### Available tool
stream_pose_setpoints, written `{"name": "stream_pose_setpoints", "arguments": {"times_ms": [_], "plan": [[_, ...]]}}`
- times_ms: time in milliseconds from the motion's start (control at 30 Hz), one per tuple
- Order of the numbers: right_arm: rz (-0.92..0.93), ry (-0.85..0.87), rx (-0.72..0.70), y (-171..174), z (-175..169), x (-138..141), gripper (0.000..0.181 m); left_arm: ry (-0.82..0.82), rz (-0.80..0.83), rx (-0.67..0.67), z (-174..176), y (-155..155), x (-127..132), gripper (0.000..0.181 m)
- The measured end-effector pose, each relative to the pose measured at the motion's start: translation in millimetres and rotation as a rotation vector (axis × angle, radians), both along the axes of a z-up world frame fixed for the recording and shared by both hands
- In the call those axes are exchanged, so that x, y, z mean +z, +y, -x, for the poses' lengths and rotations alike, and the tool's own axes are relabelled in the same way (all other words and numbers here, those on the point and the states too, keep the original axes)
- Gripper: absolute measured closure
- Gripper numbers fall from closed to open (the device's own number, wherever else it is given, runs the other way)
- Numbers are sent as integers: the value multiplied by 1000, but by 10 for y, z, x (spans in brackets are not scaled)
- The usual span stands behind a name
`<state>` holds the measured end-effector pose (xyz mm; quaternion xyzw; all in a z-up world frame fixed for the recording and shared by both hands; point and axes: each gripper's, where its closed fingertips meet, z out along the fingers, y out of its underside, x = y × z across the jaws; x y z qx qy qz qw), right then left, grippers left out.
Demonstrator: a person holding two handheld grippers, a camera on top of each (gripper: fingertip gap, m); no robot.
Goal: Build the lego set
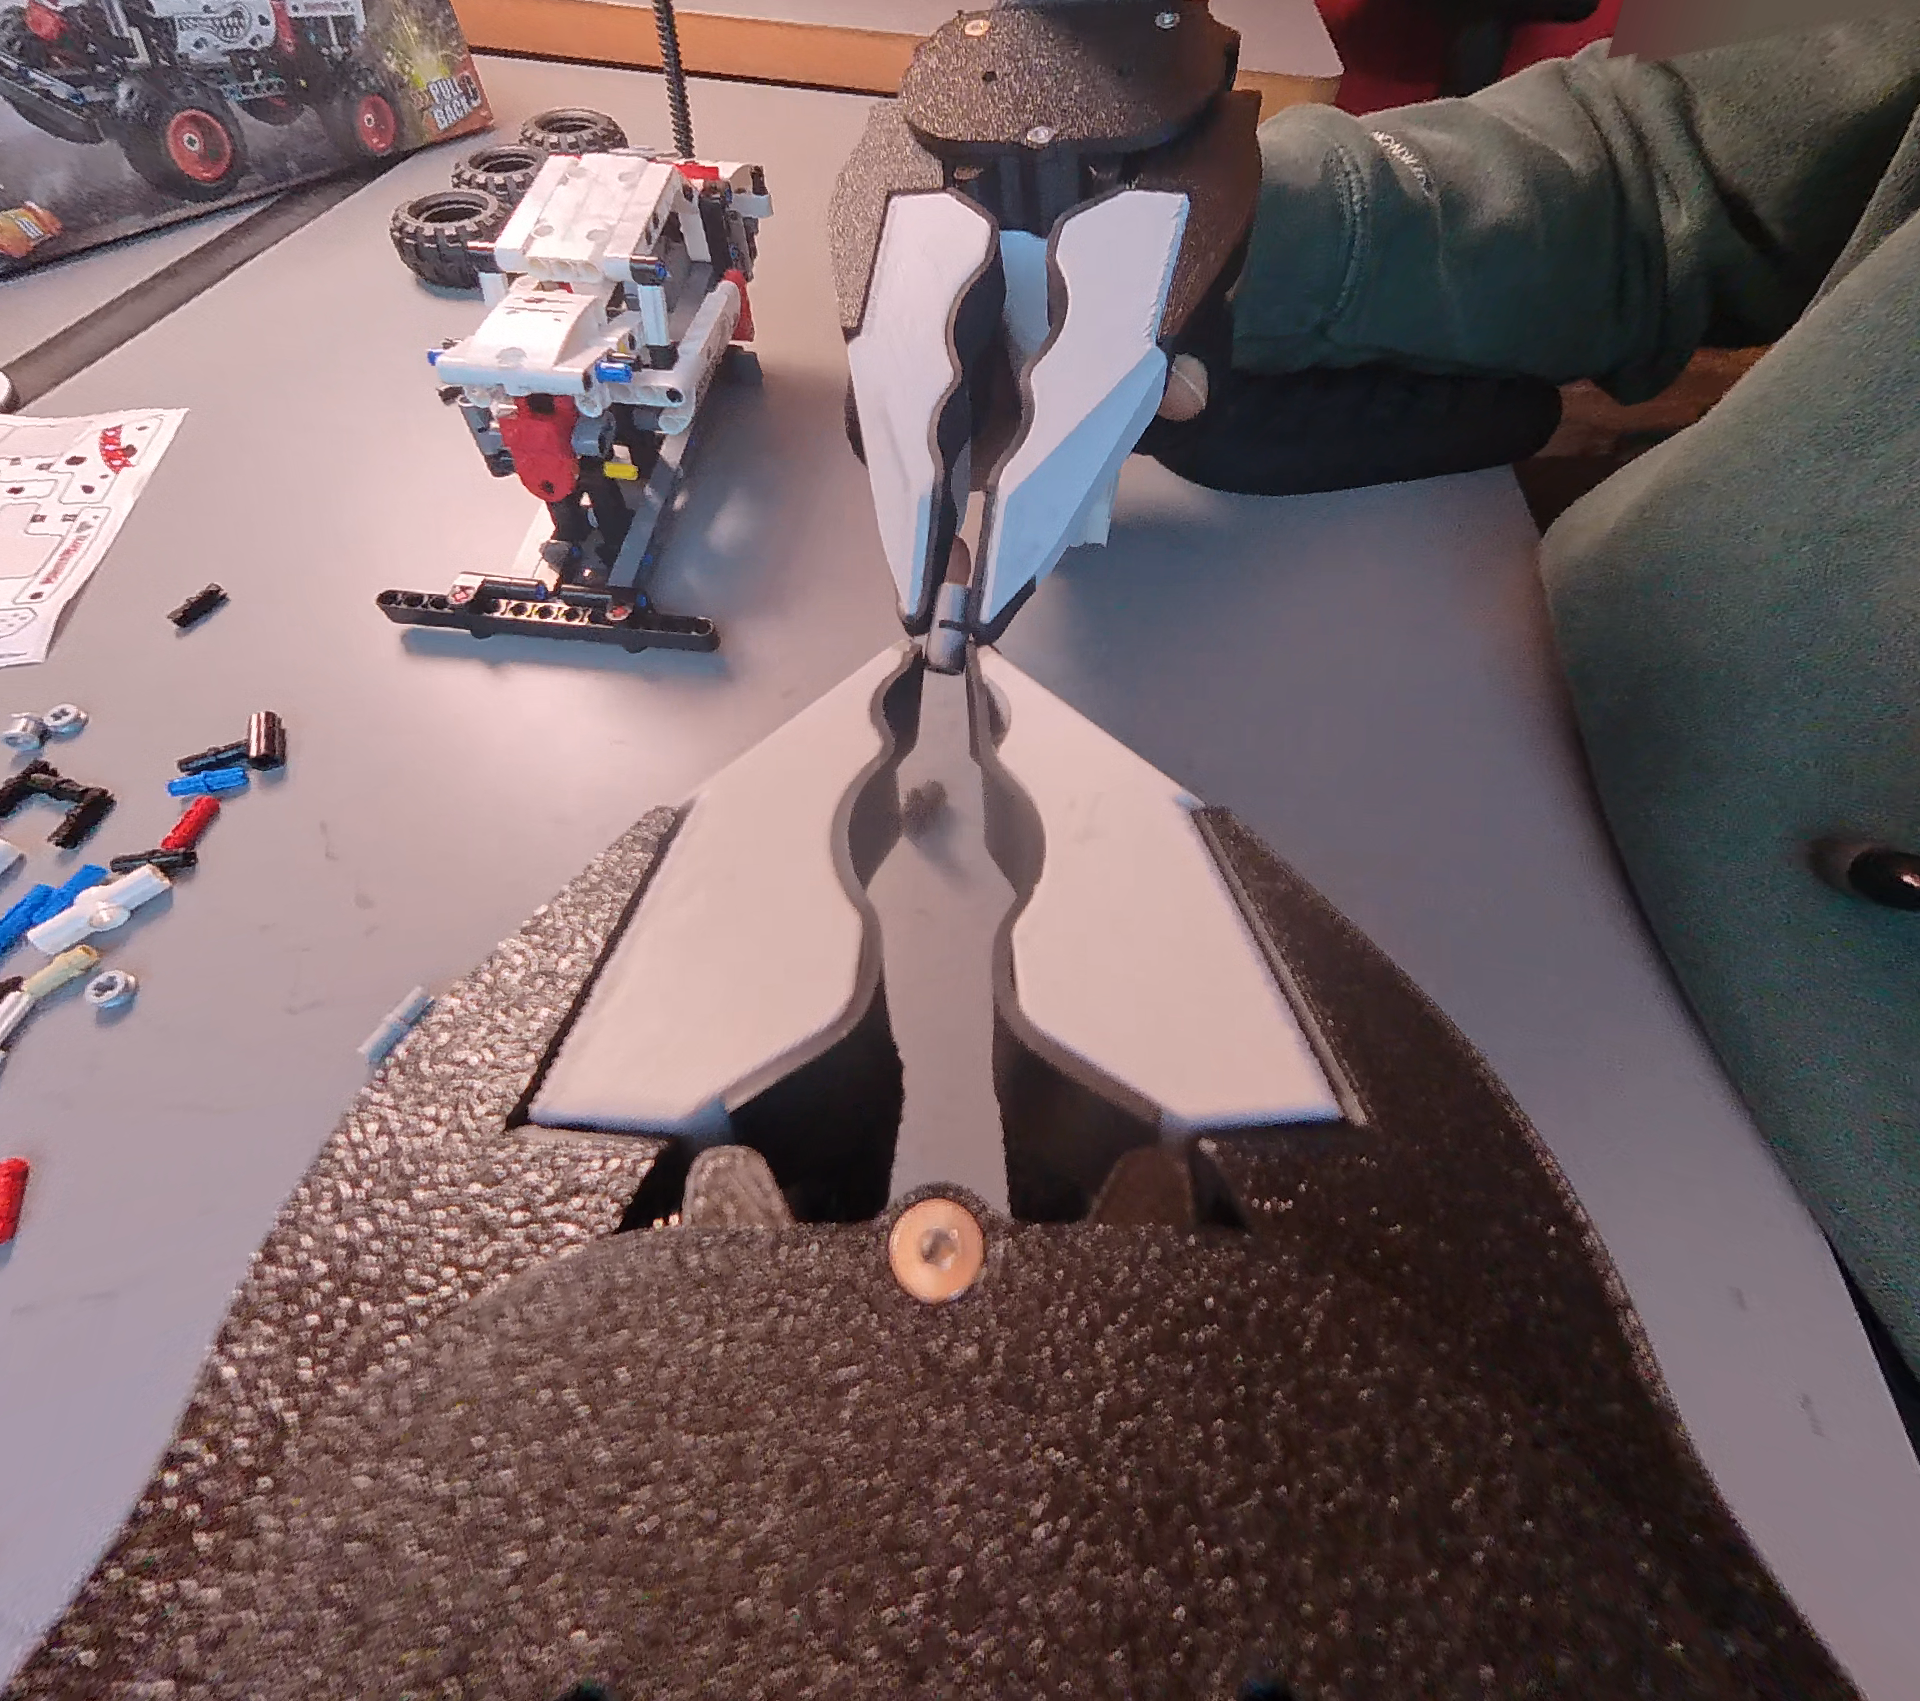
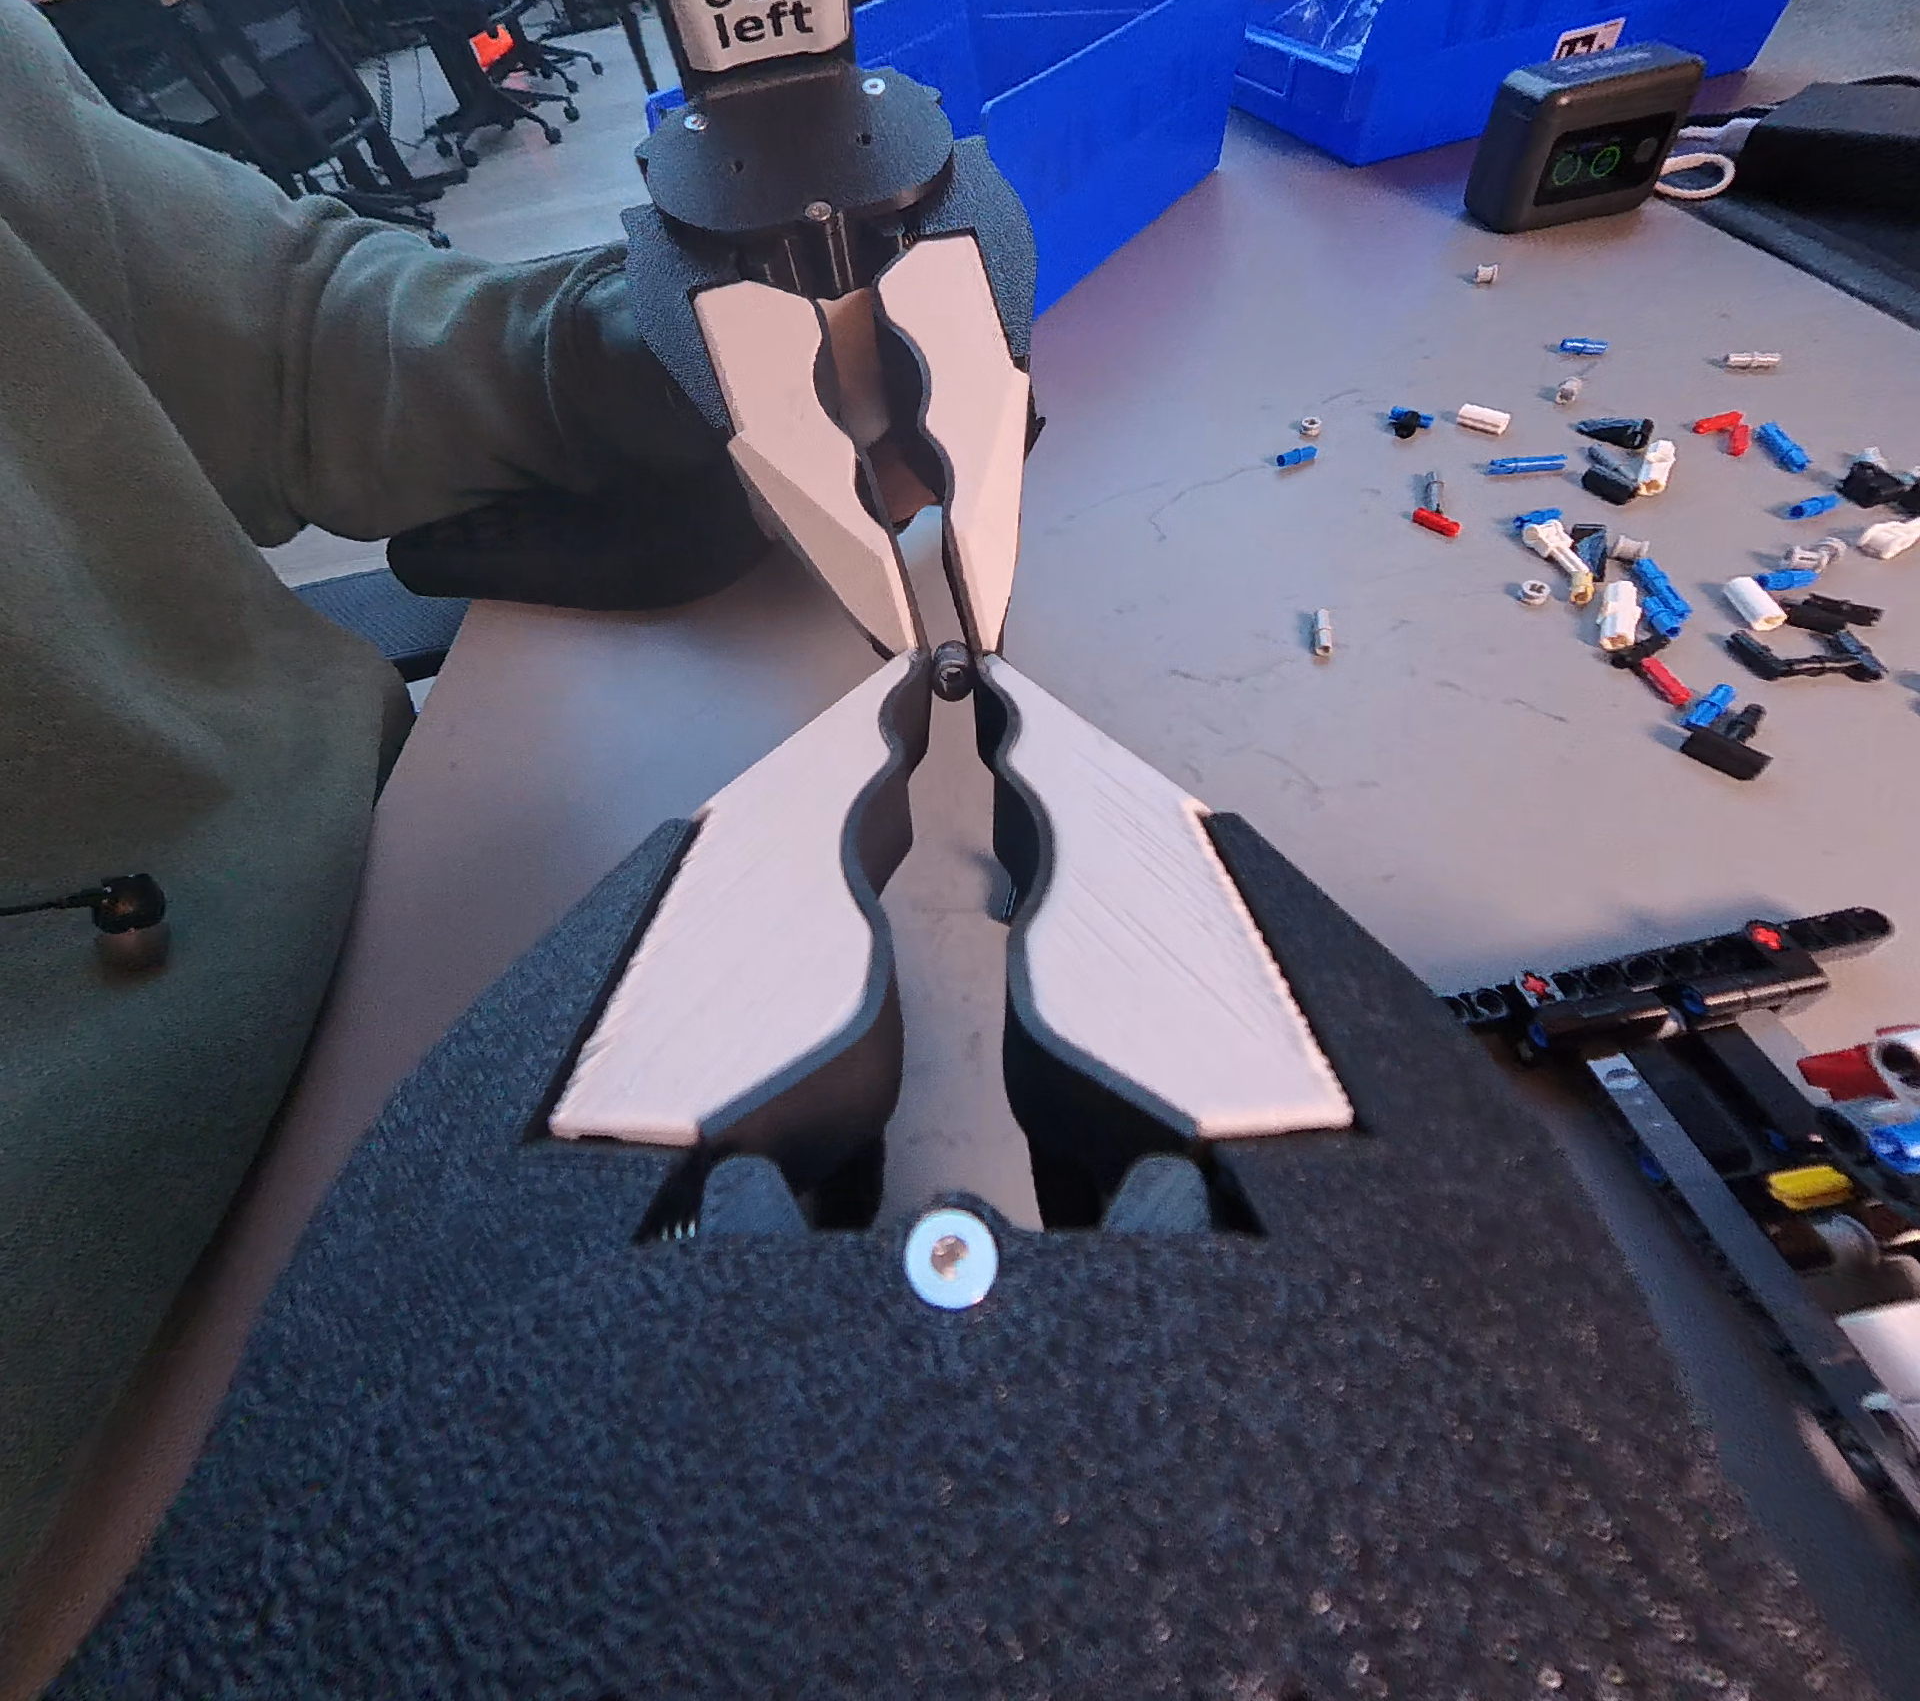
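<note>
- Lego truck [image 1: 592, 363] is sitting half-built on the grey table [image 1: 1247, 820].
- Left gripper [image 1: 943, 664] and right gripper [image 2: 951, 677] are meeting tip to tip, both pinching one small grey pin [image 1: 948, 628].
- Loose pieces [image 2: 1662, 529] are lying scattered nearby.

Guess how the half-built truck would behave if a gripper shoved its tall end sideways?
The half-built truck stands on end, on a narrow black beam, so it would probably tip rather than slide. It looks like light, pinned plastic; parts may pop loose if it falls.

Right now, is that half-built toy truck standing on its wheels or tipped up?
Tipped up. The truck stands on one end on its black beam, and three loose tyres lie behind it, unmounted.
</note>
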<state>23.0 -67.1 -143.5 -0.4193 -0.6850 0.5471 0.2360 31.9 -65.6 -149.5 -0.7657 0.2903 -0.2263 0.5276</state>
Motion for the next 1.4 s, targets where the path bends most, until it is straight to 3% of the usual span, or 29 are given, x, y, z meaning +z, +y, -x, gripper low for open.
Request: {"name": "stream_pose_setpoints", "arguments": {"times_ms": [567,800,1000,1133,1400], "plan": [[259,-25,-66,68,86,148,174,131,-183,118,100,81,169,174],[229,-20,-57,83,78,135,174,113,-169,119,93,96,142,173],[66,-11,-35,271,-18,51,174,41,77,78,138,63,-148,156],[-198,-107,28,287,-150,-278,174,122,216,11,74,-48,-432,155],[-434,-225,69,228,-117,-693,174,283,284,52,95,78,-739,162]]}}
